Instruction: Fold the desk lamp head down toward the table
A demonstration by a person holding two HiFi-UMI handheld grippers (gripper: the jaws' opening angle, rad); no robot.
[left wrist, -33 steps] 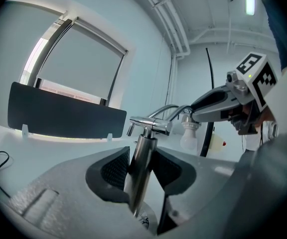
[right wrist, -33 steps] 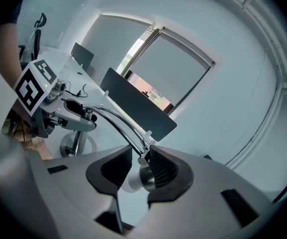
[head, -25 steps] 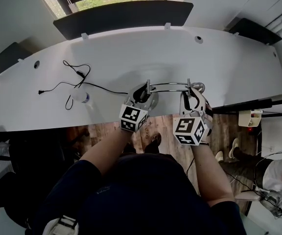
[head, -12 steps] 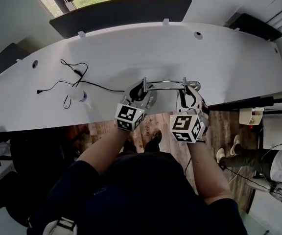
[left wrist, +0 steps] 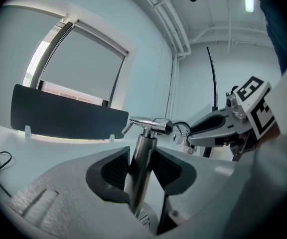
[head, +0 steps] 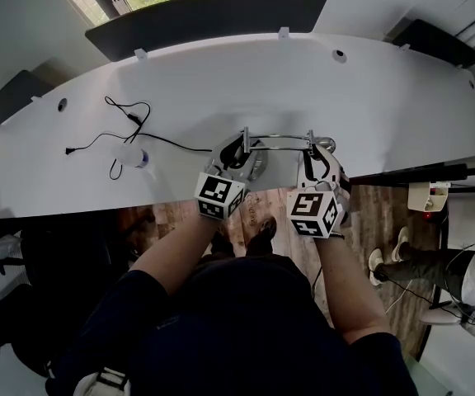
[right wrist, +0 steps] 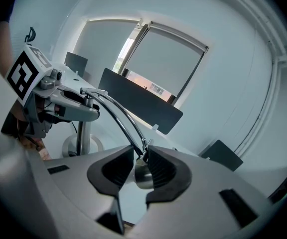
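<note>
A chrome desk lamp stands near the front edge of the white table, with a round base, an upright post and a thin curved arm. My left gripper is shut on the post, dark pads pressed on both sides. The arm runs over to the small metal lamp head. It sits between the pads of my right gripper, whose jaws are closing on it and touch it. That right gripper is at the lamp's right end, tilted downward.
A black cable with a small white plug lies on the table's left part. A dark divider panel runs along the far edge. Wooden floor lies below the front edge, and a person's legs show at right.
My right gripper has sunk a little toward the table with the lamp head between its jaws. The left gripper has stayed on the post.
</note>
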